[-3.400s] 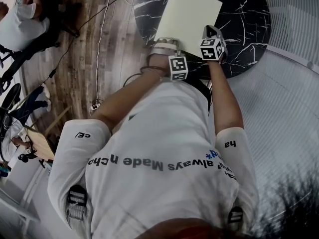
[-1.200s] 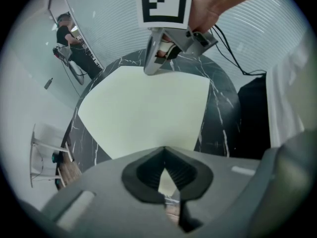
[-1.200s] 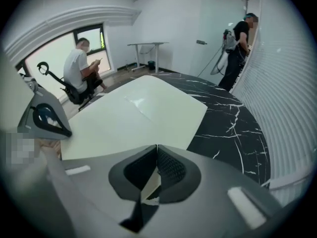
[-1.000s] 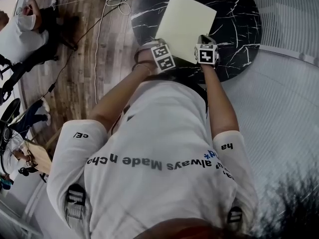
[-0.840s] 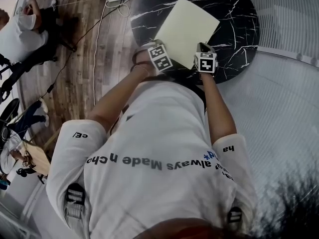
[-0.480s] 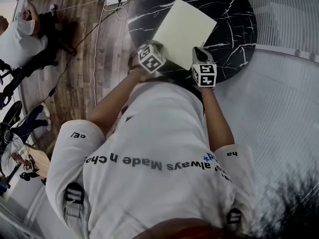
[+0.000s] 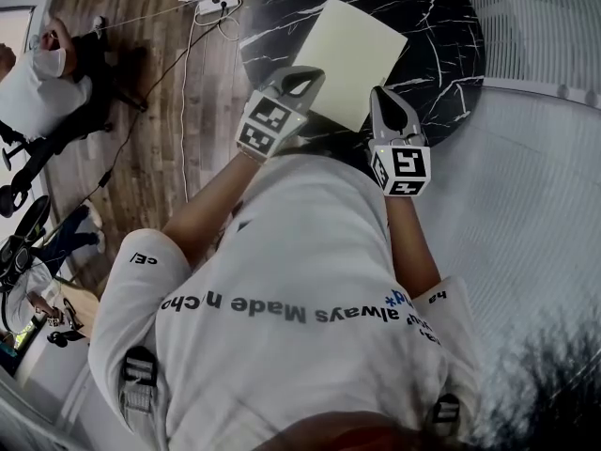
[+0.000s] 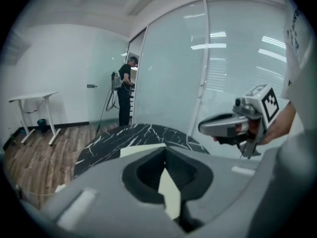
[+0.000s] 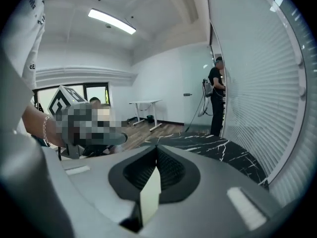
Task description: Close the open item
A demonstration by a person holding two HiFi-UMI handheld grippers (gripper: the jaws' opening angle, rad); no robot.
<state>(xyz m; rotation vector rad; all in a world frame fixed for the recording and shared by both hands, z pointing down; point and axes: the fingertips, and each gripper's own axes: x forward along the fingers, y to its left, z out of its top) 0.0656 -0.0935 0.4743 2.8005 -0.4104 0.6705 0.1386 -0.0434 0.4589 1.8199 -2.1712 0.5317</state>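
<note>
Both sets are up off the work here: the left tongs (image 7: 302,81) hang clenched and empty above the near corner of the pale folder (image 7: 352,50). The right tongs (image 7: 383,100) hover beside them over its near edge, tips pressed together too, nothing caught between them. The folder lies flat and shut on the black marble table (image 7: 441,26), close to the rim on the person's side. So the closing itself looks done, and this reads as the getaway. To do it well, draw straight up and back and keep both tips well off the cover so nothing snags and lifts it. Glance down to check the cover sits flat; if an edge springs, a light press with clenched tips should settle it.
</note>
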